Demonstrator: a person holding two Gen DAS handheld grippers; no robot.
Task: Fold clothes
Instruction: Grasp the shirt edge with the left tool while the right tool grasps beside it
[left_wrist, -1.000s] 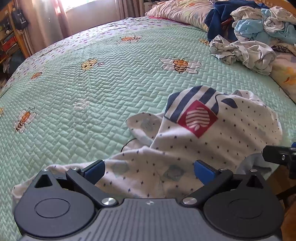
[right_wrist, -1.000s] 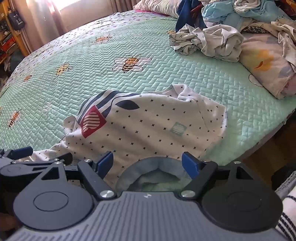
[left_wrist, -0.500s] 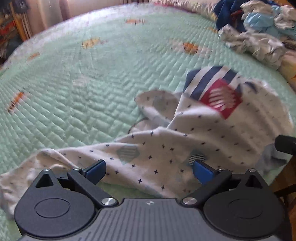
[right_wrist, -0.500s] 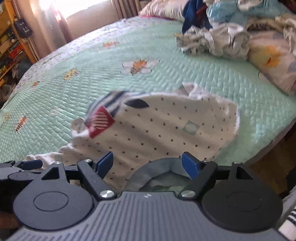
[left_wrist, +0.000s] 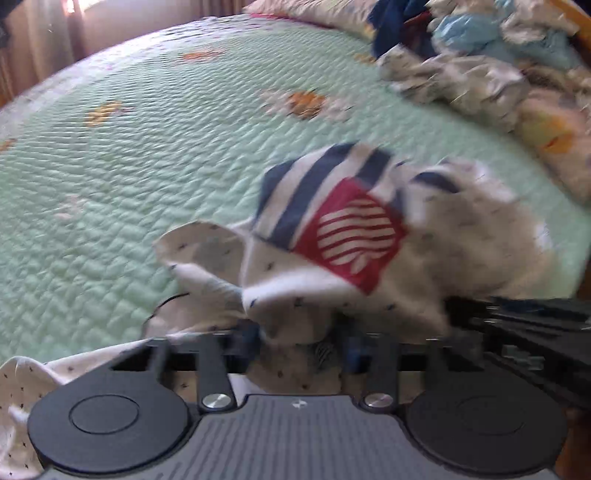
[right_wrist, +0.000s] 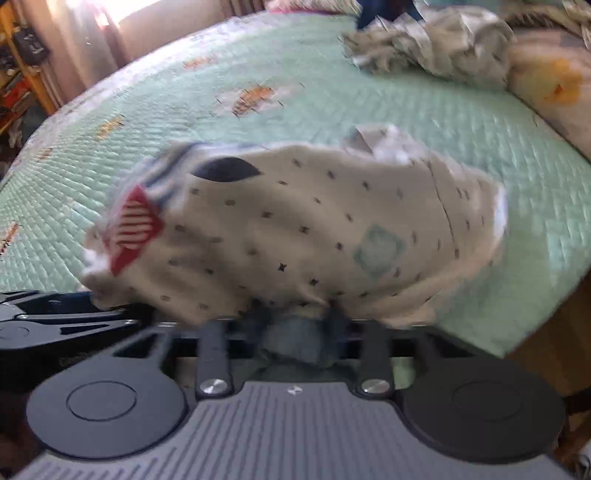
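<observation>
A white dotted garment (left_wrist: 461, 251) with a navy-striped panel and a red patch (left_wrist: 351, 236) lies crumpled on the green quilted bed (left_wrist: 147, 155), near its front edge. My left gripper (left_wrist: 301, 347) is shut on the garment's near edge, with cloth bunched between the blue pads. My right gripper (right_wrist: 295, 325) is shut on the same garment (right_wrist: 314, 236) at its grey-blue collar. The right gripper's black body shows at the right of the left wrist view (left_wrist: 524, 332). Both views are blurred.
A heap of unfolded clothes (left_wrist: 461, 74) lies at the far right of the bed, also in the right wrist view (right_wrist: 432, 40). A patterned pillow (right_wrist: 550, 85) lies at the right. The bed edge drops off at front right (right_wrist: 546, 332). Curtains (right_wrist: 110, 33) hang at the far left.
Both grippers went from open to shut, pinching the garment's near edge. The garment has bunched and shifted toward the grippers; the cameras are moving fast.
</observation>
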